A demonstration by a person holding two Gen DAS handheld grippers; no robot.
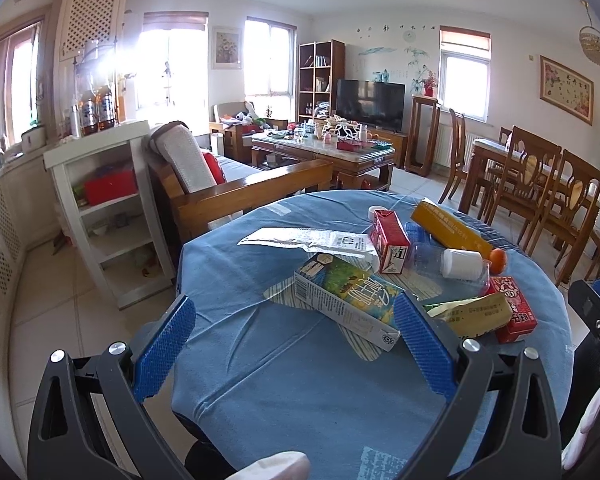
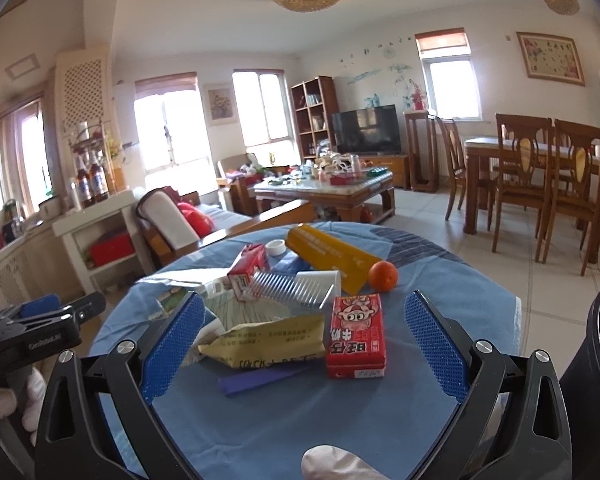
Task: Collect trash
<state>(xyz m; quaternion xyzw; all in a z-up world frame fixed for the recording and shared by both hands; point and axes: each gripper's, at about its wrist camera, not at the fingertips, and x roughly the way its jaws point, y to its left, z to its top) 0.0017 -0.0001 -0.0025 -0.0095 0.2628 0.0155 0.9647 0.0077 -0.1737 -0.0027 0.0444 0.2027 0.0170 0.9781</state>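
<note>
I hold both tools over the round table draped in a blue cloth [image 1: 284,380], where the trash lies heaped toward the far side. My left gripper [image 1: 296,320] has its blue-padded fingers spread wide with nothing between them; the long green-and-white drink carton [image 1: 346,302] lies on its side just ahead, its near end close to my right-hand pad. Beyond that carton on the cloth lie a flat silver foil wrapper [image 1: 304,240], a small red juice box [image 1: 390,242] tipped on its side, a clear plastic bottle with a white cap [image 1: 450,264], and a long yellow box [image 1: 450,226] at the far rim, with a small orange fruit [image 1: 499,259] beside it. My right gripper [image 2: 304,332] is equally wide open and empty; between its pads, resting on the cloth, sit a crumpled yellow paper bag [image 2: 268,342] and a red milk carton with a cartoon face [image 2: 356,334], just beside each other, with a purple strip [image 2: 260,380] nearer to me than the bag.
</note>
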